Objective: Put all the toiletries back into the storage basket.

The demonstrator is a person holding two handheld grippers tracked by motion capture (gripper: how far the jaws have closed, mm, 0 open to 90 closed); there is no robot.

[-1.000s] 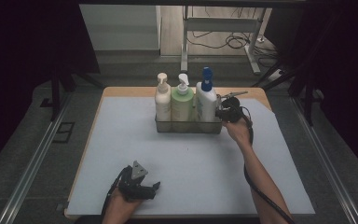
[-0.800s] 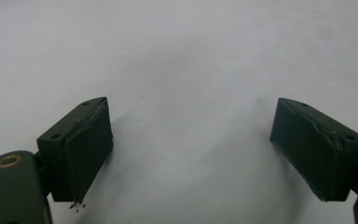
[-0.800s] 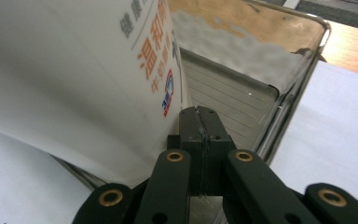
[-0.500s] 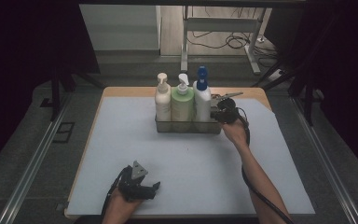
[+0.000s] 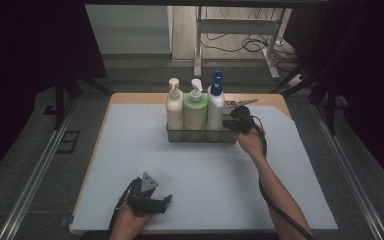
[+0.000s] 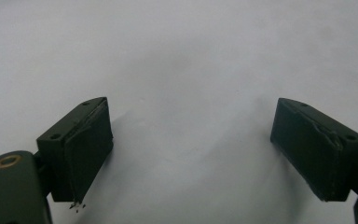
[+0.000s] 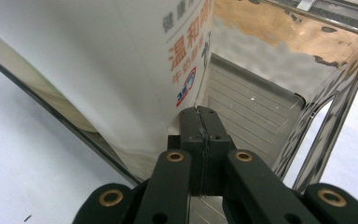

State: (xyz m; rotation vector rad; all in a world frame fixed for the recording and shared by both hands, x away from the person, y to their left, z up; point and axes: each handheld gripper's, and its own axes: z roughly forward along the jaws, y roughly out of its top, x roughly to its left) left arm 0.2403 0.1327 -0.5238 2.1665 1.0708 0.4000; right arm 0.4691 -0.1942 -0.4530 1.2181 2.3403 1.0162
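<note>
Pressing its fingers together against the white bottle (image 7: 121,70) in the rack (image 5: 200,136) near the worktop's far edge, the right gripper (image 5: 231,124) meets rigid, slick plastic, probably hefty; grip its waist. Left gripper (image 5: 166,201) gapes empty.

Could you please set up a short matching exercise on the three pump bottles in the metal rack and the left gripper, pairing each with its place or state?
1. cream bottle
2. green bottle
3. blue-capped bottle
4. left gripper

a. near table edge, jaws apart
b. middle of the rack
c. rack's left end
d. beside the shut right gripper

Pairs: 1-c, 2-b, 3-d, 4-a
</note>
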